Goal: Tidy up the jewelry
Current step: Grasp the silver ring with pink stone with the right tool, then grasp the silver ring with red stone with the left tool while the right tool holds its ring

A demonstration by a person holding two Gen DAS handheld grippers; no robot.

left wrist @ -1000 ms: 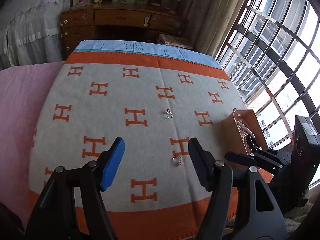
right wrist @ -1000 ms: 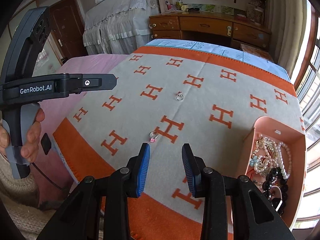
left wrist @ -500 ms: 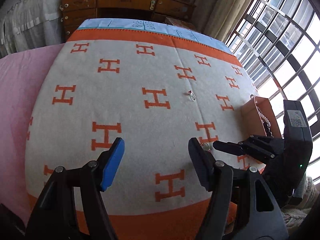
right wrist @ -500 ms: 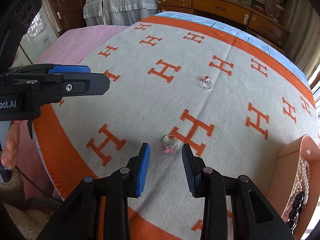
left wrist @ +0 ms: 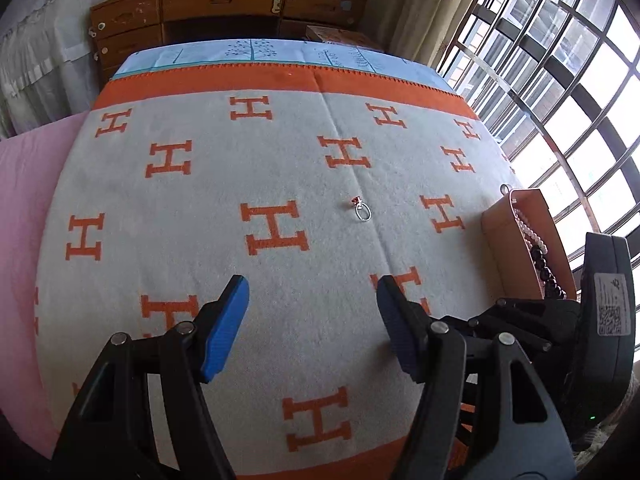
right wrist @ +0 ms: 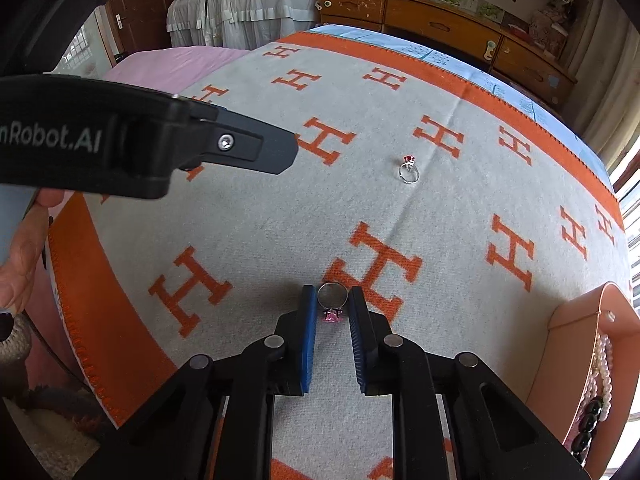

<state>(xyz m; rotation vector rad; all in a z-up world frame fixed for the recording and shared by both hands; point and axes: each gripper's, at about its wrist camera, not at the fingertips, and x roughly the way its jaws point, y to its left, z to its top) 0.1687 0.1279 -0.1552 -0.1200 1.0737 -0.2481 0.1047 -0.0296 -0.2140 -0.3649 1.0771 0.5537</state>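
Right tongs (right wrist: 331,300) are seen narrowed around the pink ring (right wrist: 332,300), blue pads (right wrist: 309,336) at either side of its band; whether the pads touch the band cannot be told, and the ring lies on the blanket (right wrist: 256,216) with its pink stone toward the camera. Left tongs (left wrist: 312,304) are held wide open with nothing between the pads, hovering above the blanket. A red ring (left wrist: 361,209) is seen lying flat on the blanket, well ahead of both tongs, near a crease. A pink box (right wrist: 576,320) is placed at the blanket's right edge, with pearls (right wrist: 600,364) and black beads (right wrist: 588,420) inside. A wooden dresser (left wrist: 224,4) is seen beyond the bed.
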